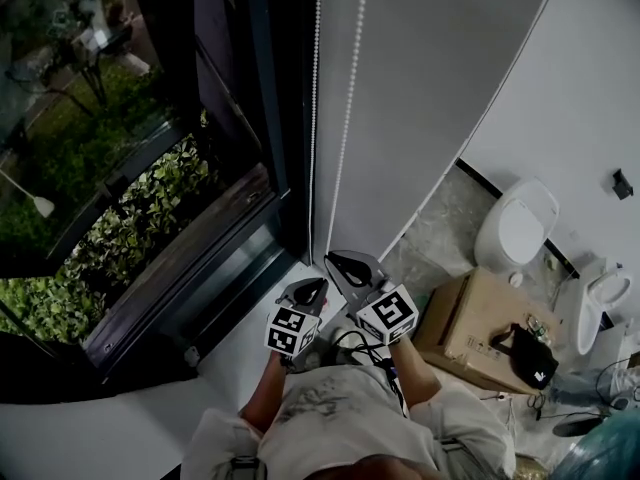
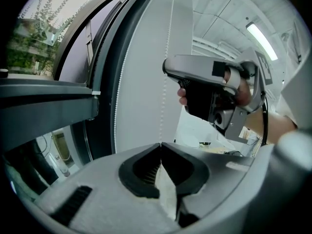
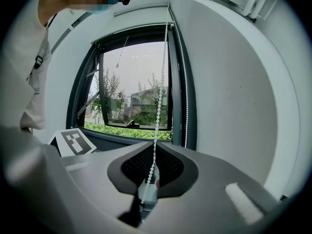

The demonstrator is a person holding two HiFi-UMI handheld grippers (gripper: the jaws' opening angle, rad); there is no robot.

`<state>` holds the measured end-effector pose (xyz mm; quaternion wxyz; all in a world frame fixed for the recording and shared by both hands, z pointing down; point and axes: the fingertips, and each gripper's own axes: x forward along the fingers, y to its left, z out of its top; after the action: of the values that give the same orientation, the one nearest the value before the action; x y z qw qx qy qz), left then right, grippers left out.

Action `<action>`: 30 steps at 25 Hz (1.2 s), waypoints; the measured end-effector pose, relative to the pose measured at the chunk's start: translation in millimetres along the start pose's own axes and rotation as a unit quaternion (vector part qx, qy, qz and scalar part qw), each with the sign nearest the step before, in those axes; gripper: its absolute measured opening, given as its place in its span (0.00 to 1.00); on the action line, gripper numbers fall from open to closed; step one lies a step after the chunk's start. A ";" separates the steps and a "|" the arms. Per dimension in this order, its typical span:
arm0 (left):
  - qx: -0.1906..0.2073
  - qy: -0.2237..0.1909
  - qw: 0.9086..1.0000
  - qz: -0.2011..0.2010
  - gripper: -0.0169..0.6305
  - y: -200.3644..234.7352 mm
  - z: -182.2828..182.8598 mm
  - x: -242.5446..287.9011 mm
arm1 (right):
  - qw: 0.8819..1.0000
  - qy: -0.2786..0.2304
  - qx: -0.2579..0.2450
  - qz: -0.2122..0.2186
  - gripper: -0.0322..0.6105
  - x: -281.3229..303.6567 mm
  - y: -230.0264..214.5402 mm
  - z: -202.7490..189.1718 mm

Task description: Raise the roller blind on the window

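Note:
The blind's white bead chain hangs in two strands beside the dark window frame (image 1: 275, 118): a left strand (image 1: 317, 98) and a right strand (image 1: 350, 98). My right gripper (image 1: 344, 262) is shut on one strand (image 3: 157, 116), which runs down between its jaws. Just below it, my left gripper (image 1: 317, 287) is shut with the same strand (image 2: 165, 77) ending at its closed tips (image 2: 160, 144). The right gripper (image 2: 168, 66) shows above in the left gripper view. The window glass (image 3: 141, 91) is uncovered; a pale bar (image 3: 141, 9) runs along its top.
A white sill (image 1: 240, 353) lies under the grippers. To the right, a white wall panel (image 1: 430, 68), a cardboard box (image 1: 465, 328) with a black bag (image 1: 530, 356) on it, and two white toilets (image 1: 515, 228) stand on the floor. Greenery shows outside (image 1: 150, 208).

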<state>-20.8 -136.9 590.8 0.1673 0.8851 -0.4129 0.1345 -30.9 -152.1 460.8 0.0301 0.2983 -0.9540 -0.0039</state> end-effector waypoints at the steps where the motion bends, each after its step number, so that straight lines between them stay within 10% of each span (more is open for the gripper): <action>1: 0.000 0.000 1.000 0.000 0.05 -0.1 0.2 0.0 | 1.000 0.001 -0.002 -0.001 0.08 0.0 -0.1 0.2; 30: 0.001 -0.090 0.996 0.015 0.13 2.5 32.4 -25.2 | 0.999 -0.018 -0.022 -0.047 0.15 -15.0 -10.7 12.1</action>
<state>-35.2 -134.3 552.4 0.1263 0.8875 -0.4396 0.0569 -13.2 -152.6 447.6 0.0196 0.3420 -0.9390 -0.0313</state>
